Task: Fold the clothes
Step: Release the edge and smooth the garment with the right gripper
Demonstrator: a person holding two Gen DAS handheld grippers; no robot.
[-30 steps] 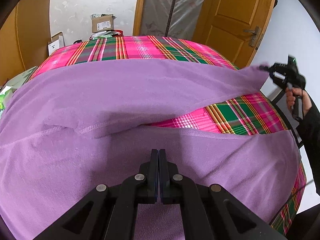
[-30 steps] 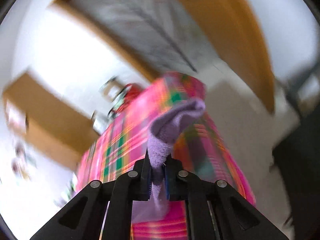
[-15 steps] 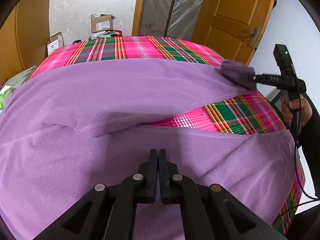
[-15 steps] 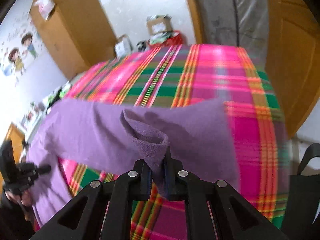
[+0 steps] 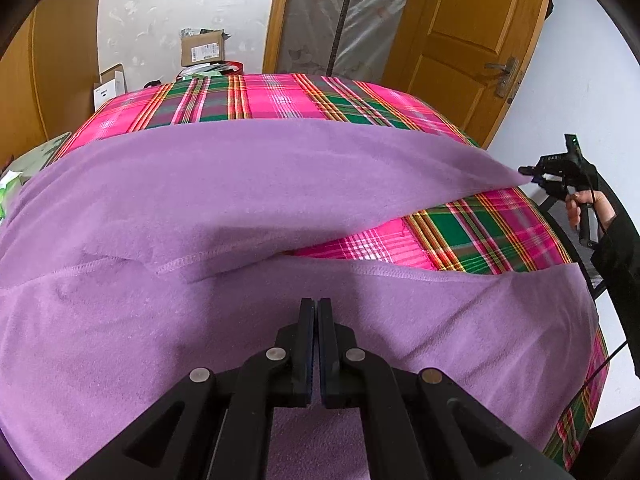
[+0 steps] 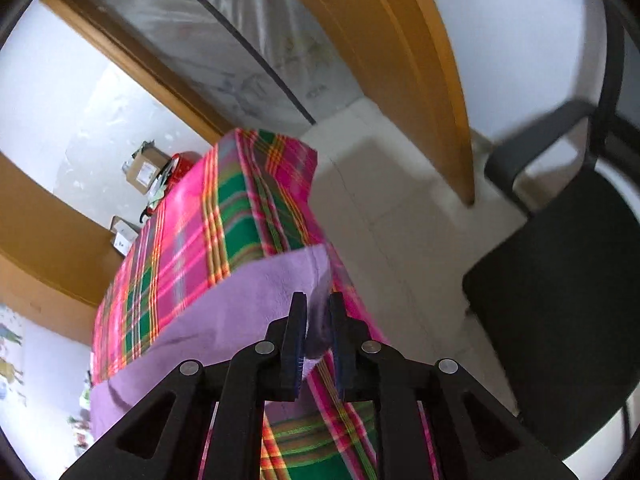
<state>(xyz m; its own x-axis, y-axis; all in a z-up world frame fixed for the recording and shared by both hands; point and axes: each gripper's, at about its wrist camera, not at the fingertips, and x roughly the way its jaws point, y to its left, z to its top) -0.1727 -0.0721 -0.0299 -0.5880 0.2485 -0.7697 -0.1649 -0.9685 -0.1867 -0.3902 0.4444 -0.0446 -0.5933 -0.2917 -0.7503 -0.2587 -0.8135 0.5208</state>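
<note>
A purple fleece garment (image 5: 260, 184) lies spread over a table covered by a pink and green plaid cloth (image 5: 280, 96). Its far layer stretches right to a point, with the plaid showing in a gap below it. My left gripper (image 5: 316, 308) is shut just over the near layer, and nothing shows between its fingers. My right gripper (image 5: 528, 174), held by a hand (image 5: 580, 204), is past the table's right edge. In the right wrist view the right gripper (image 6: 318, 312) is shut on the garment's (image 6: 240, 300) corner, pulled taut off the plaid cloth (image 6: 224, 216).
A black chair (image 6: 560, 280) stands on the floor right of the table. A wooden door (image 5: 460, 40) and a plastic-covered doorway are behind. Cardboard boxes (image 5: 202, 46) sit past the table's far left edge.
The right gripper carried the corner in over the table half a second ago, then swung back out to the right, drawing the far layer taut. The left gripper stayed put and shut.
</note>
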